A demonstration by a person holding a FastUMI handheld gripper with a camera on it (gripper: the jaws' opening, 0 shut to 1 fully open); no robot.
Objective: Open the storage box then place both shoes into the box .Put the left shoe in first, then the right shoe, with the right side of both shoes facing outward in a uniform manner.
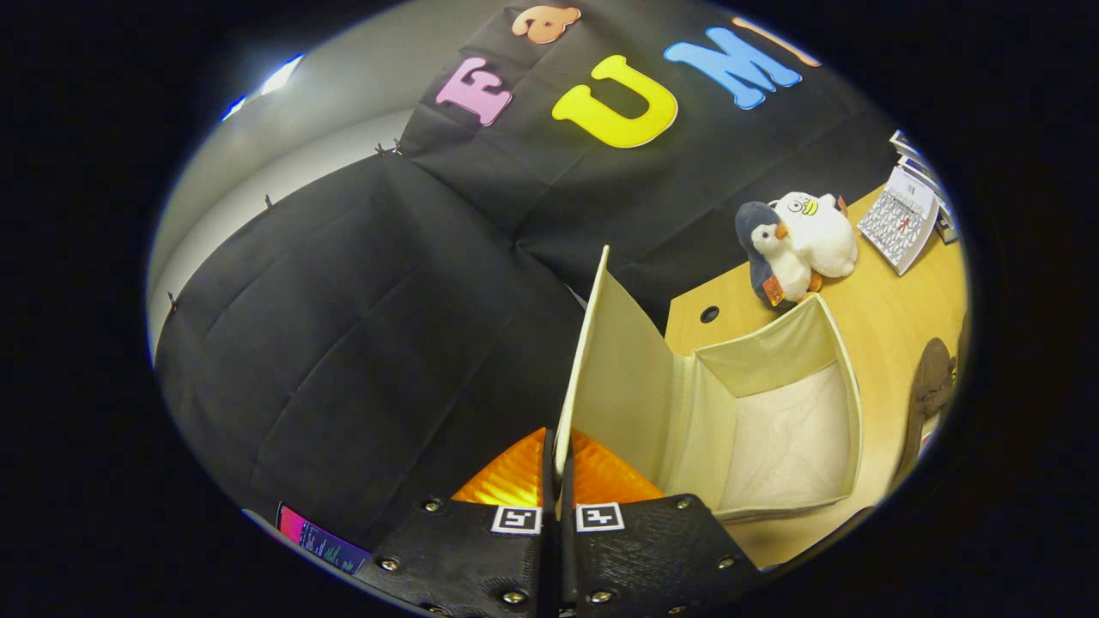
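Tongs [558, 468] pinched tight on the storage box's lid [614, 378].

No words or numbers can be read. 2 square black-and-white coded markers [516, 519] sit on the gripper [558, 468], whose fingers pinch the raised lid [614, 369] of the storage box [773, 352]. Print on the desk calendar [897, 225] and on the tag [774, 290] of the plush penguin [773, 249] is too small to read.
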